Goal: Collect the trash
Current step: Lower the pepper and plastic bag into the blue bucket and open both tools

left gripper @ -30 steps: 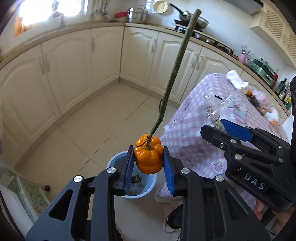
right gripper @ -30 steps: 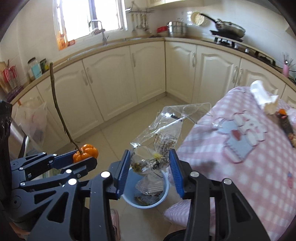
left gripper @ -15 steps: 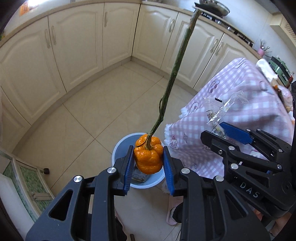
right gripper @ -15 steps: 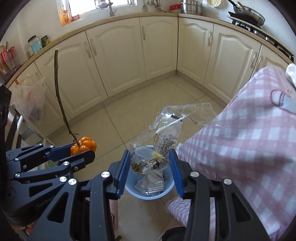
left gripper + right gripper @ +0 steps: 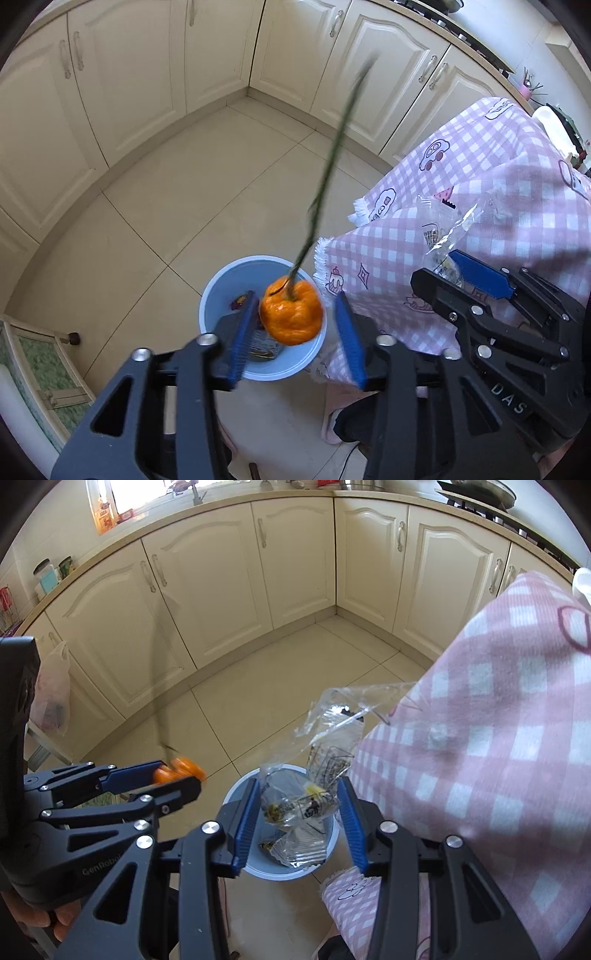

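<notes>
**Trash held over the blue bin, fruit blurred**

Trash here is two pieces. An orange pumpkin-shaped fruit on a long thin stem sits between the pads of the left tongs, which stand apart, with a clear gap on the fruit's right side. Fruit and stem are both smeared with blur, so whether the left pad touches it cannot be told.

The right tongs are clamped on a clear plastic wrapper; its black and yellow print is too crumpled to read. A blue bin lies beyond and below both tongs, partly hidden by their pads.

Only the right wrist view shows crumpled wrappers already in the bin. A pink checked cloth hangs just right of the right tongs.

"DAS" reads on the right tongs' body, and "GenRobo", cut off, on the left's.
</notes>
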